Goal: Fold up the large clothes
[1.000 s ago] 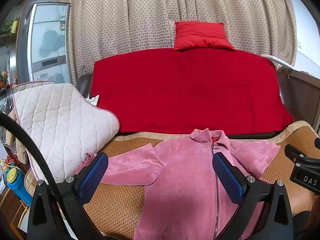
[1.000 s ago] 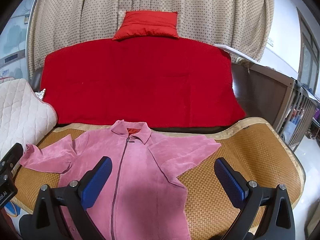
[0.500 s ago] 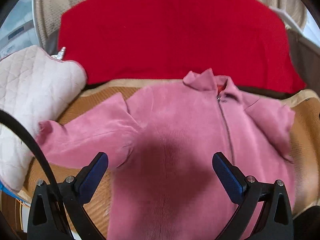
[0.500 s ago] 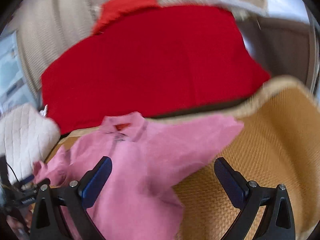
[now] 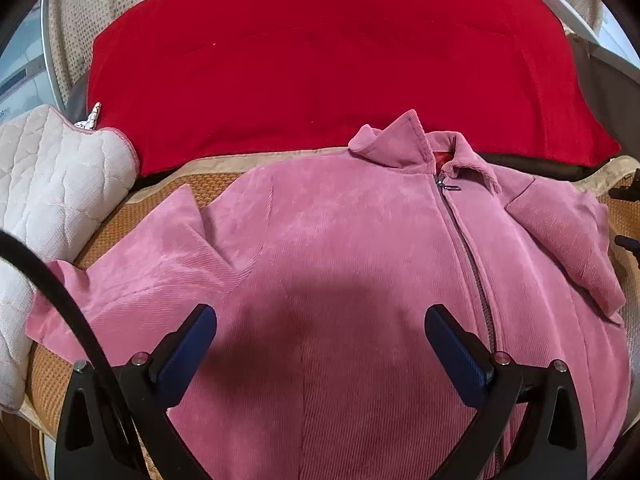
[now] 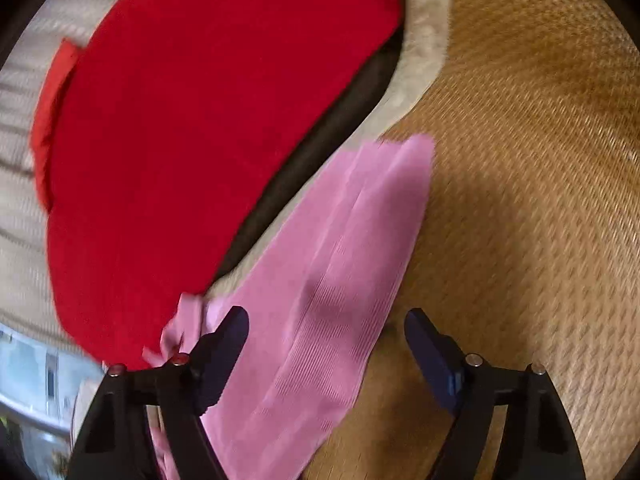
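Note:
A pink corduroy jacket (image 5: 360, 248) lies front up and zipped on a woven mat (image 5: 120, 224), collar toward the sofa back, both sleeves spread sideways. My left gripper (image 5: 320, 344) is open and empty, low over the jacket's chest left of the zipper, casting a shadow there. In the right wrist view, which is tilted and blurred, the jacket's sleeve (image 6: 344, 264) lies on the mat (image 6: 520, 200). My right gripper (image 6: 326, 344) is open and empty just above the sleeve, its jaws on either side of the sleeve's edge.
A red blanket (image 5: 320, 64) covers the sofa back behind the jacket. A quilted cream cushion (image 5: 52, 184) sits at the left, close to the left sleeve. Dotted curtains hang behind. Part of the right gripper shows at the left wrist view's right edge (image 5: 626, 192).
Both grippers have dropped toward the jacket. The left one closed in over the chest. The right one swung right and tilted down over the right sleeve. Both stay open.

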A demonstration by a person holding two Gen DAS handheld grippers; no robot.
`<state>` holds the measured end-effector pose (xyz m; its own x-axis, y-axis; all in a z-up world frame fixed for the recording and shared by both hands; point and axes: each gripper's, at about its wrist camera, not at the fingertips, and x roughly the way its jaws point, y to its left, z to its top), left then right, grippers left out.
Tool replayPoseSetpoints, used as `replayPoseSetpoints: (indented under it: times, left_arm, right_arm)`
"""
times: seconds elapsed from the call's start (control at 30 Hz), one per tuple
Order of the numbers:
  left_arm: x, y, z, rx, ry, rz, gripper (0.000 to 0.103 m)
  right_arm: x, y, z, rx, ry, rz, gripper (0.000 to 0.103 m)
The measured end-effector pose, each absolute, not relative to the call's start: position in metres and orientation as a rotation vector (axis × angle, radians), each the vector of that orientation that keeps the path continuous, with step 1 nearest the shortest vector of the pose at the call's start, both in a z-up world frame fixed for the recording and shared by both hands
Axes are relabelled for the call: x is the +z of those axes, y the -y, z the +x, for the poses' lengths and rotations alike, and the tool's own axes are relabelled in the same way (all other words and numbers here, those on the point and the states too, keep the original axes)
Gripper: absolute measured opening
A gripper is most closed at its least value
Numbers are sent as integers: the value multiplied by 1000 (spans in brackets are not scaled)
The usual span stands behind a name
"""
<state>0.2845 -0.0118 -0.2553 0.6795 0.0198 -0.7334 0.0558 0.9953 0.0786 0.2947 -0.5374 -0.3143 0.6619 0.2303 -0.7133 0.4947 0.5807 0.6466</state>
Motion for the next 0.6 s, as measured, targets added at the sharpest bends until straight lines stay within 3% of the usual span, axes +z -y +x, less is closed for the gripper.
replayPoseSetpoints:
  times: [0.2,0.3,0.47,0.53,0.6]
  left_arm:
    - [-258,17,290,-42,-832,96,103]
    - [-259,20,292,-51,-830,102,103]
    - [-257,20,292,-52,-824,104,103]
    - [-256,18,293,-53,-826,99,103]
    - [-254,15,292,-54,-822,84,103]
  right_arm:
    - [-325,571,319,-289,-837,982,75]
    - [-322,587,329,-314,-829,980,64]
    - [-334,592,354,-309,-838,948,20]
    - [-336,590,359,-290,-838,937,10]
    - [-329,583,360,-265,-829,916,8]
